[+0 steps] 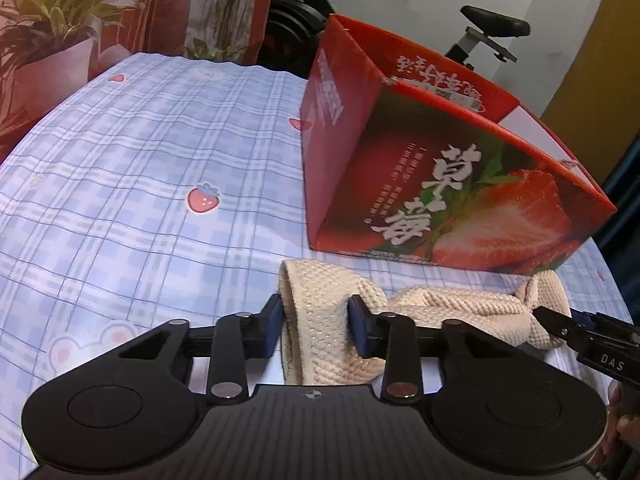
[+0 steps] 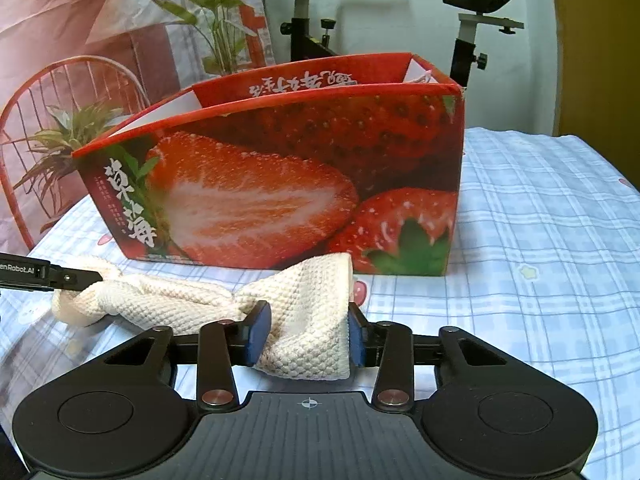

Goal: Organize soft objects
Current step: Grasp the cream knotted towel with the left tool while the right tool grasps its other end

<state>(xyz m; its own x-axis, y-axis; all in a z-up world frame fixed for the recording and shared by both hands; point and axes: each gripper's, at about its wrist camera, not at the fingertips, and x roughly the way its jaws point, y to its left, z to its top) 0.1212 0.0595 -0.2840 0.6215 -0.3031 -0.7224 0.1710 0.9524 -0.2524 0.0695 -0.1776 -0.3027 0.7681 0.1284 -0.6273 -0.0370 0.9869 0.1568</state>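
A cream knitted cloth (image 1: 452,304) lies twisted on the blue checked tablecloth (image 1: 140,160), just in front of an open red strawberry box (image 1: 440,160). My left gripper (image 1: 316,320) is shut on the cloth's left end, its blue pads pressing on both sides. My right gripper (image 2: 306,328) is shut on the cloth's (image 2: 172,300) other end, bunched between its pads. In the right wrist view the box (image 2: 280,184) stands directly behind that end. Each view shows the other gripper's black finger at the far end of the cloth. What the box holds is hidden.
Potted plants (image 1: 60,12) and a red wire chair (image 2: 24,120) stand beyond the table's left side. An exercise bike (image 2: 476,8) stands behind the box. Bare tablecloth stretches left of the box (image 1: 120,220) and right of it (image 2: 540,220).
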